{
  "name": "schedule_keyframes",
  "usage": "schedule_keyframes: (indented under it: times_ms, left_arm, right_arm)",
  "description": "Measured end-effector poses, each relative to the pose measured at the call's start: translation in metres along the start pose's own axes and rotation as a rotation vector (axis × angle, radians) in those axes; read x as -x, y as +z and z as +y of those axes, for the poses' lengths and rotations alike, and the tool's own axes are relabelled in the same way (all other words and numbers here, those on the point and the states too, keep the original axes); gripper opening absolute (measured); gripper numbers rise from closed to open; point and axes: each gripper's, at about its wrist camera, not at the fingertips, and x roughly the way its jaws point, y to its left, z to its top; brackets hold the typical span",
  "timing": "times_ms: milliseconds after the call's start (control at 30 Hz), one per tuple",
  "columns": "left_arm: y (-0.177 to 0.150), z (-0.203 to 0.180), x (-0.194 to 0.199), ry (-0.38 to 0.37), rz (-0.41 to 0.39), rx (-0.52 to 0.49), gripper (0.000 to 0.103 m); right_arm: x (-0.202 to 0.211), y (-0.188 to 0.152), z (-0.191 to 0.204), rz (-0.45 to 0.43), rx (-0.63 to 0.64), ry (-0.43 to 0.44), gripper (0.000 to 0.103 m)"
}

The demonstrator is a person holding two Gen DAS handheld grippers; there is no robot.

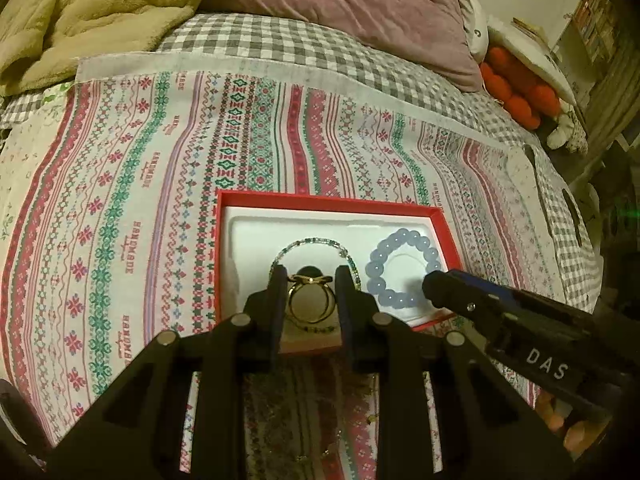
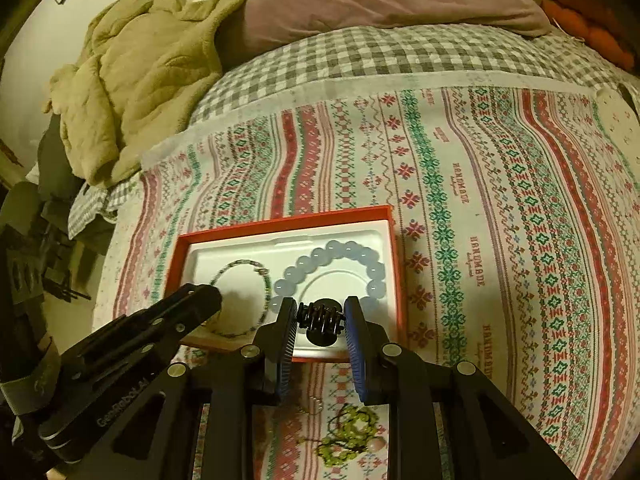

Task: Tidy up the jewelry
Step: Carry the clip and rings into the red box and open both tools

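Observation:
A red box (image 1: 320, 200) with a white insert lies on the patterned cloth; it also shows in the right wrist view (image 2: 280, 222). In it lie a thin beaded bracelet (image 1: 316, 242) (image 2: 240, 266) and a pale blue bead bracelet (image 1: 400, 240) (image 2: 332, 250). My left gripper (image 1: 308, 280) is shut on a gold ring (image 1: 308, 300) above the box's near edge. My right gripper (image 2: 321, 312) is shut on a black coiled hair tie (image 2: 320, 316) over the box's near right corner. Each gripper shows in the other's view, the right one (image 1: 436, 284) and the left one (image 2: 200, 296).
A green bead string (image 2: 344, 436) and a thin gold chain (image 2: 312, 406) lie on the cloth under my right gripper. A beige blanket (image 1: 100, 12), a mauve pillow (image 1: 360, 4) and red plush (image 1: 516, 88) lie at the bed's far side.

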Motion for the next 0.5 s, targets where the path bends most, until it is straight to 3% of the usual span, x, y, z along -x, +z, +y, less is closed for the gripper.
schedule_keyframes:
  times_ms: [100,200,267,333,500]
  left_arm:
    - [0.001,-0.002,0.001,0.007,-0.012,-0.009,0.031]
    - [0.0,-0.004,0.006,0.005,-0.019,-0.015,0.042]
    - [-0.001,-0.007,0.01,0.01,-0.021,-0.028,0.048]
    - [-0.002,-0.007,0.014,0.013,-0.022,-0.036,0.052]
    - [-0.008,-0.007,0.029,0.031,-0.022,-0.046,0.064]
  right_arm:
    - [0.001,0.001,-0.003,-0.009,-0.01,0.003,0.026]
    - [0.006,0.001,-0.004,-0.016,-0.006,0.013,0.027]
    - [0.012,0.0,-0.003,-0.026,0.002,0.009,0.032]
    - [0.019,-0.002,-0.003,-0.04,0.008,0.005,0.054]
    - [0.034,-0.007,-0.006,-0.051,0.008,-0.003,0.055]
